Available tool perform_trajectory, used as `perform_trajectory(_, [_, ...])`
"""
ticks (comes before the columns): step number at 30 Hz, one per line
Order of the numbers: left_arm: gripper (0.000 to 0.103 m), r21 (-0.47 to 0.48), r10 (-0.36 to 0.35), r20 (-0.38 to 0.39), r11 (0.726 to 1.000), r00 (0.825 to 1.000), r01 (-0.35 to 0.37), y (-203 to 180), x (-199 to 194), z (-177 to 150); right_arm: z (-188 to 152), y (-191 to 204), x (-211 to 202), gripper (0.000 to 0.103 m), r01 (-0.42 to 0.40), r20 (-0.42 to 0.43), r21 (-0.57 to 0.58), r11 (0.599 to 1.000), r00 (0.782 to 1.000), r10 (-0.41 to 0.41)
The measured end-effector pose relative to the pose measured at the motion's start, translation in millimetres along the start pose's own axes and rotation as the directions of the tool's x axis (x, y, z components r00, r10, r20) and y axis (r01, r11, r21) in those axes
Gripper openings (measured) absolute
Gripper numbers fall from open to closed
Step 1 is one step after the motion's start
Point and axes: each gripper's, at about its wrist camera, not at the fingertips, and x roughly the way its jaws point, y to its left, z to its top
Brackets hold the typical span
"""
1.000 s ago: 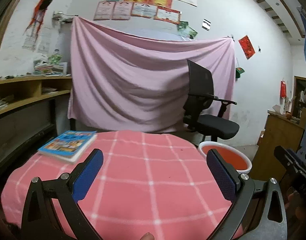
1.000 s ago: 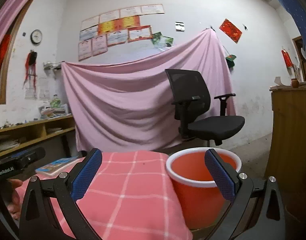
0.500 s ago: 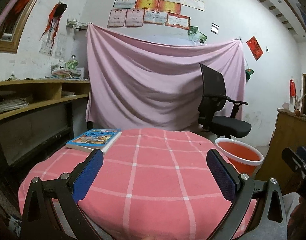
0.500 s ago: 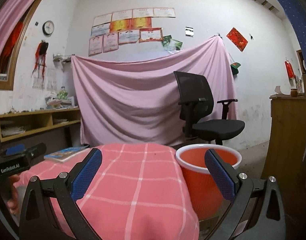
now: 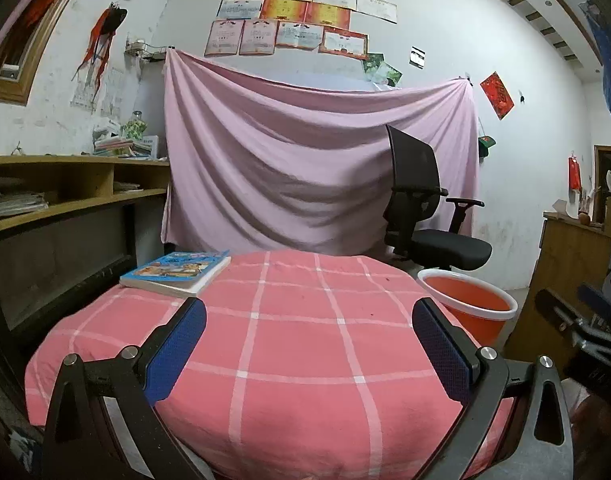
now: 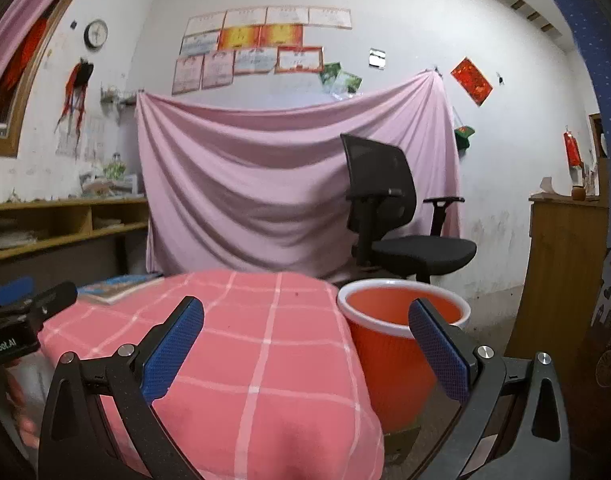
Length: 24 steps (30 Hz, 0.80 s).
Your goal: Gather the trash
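An orange bucket with a white rim (image 5: 467, 300) (image 6: 399, 340) stands on the floor just right of a round table under a pink checked cloth (image 5: 297, 320) (image 6: 241, 360). I see no loose trash on the cloth. My left gripper (image 5: 309, 344) is open and empty at the table's near edge. My right gripper (image 6: 305, 344) is open and empty too, straddling the table's right edge and the bucket. Each gripper's body shows at the side of the other's view.
A colourful book (image 5: 177, 272) (image 6: 117, 286) lies at the far left of the table. A black office chair (image 5: 429, 216) stands behind the bucket before a hung pink sheet (image 5: 305, 160). Wooden shelves (image 5: 65, 200) line the left wall; a wooden cabinet (image 6: 561, 280) stands right.
Both grippers have pulled back and lifted level, so the table and bucket look farther off. Both stay open and empty.
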Motion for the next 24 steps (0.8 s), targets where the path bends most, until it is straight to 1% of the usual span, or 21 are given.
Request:
perform_trajectory(3, [0.101,0.018,0.036,0.016,0.999,0.999,-0.036,-2,4,-3,-2,0,5,0.103,-0.007,-0.020,-0.001,1.000,1.000,0.007])
perform_trajectory(6, [0.101,0.050,0.053,0.000,0.997,0.999,-0.053,-7,11,-8,-3,-4,8,0.103,0.003,-0.028,0.015,1.000,1.000,-0.002])
perform_trajectory(9, [0.101,0.071,0.059,-0.024,0.996,0.998,-0.057,-11,17,-15,-4,-10,13,0.103,0.037,-0.040,0.019,0.999,0.999,-0.036])
perform_trajectory(12, [0.101,0.087,0.077,-0.029,0.993,0.997,-0.075,-14,21,-21,-6,-15,17,0.103,0.060,-0.062,0.017,0.998,0.996,-0.059])
perform_trajectory(14, [0.101,0.080,0.082,-0.036,0.994,0.996,-0.079,-14,24,-22,-8,-17,19,0.103,0.064,-0.076,0.018,0.998,0.995,-0.063])
perform_trajectory(21, [0.101,0.038,0.087,-0.061,0.996,0.994,-0.085,-6,29,-24,-9,-17,22,0.103,0.037,-0.094,0.008,0.999,0.995,-0.036])
perform_trajectory(24, [0.101,0.034,0.095,-0.060,0.995,0.994,-0.093,-2,28,-24,-9,-16,23,0.103,0.030,-0.099,0.003,1.000,0.995,-0.029])
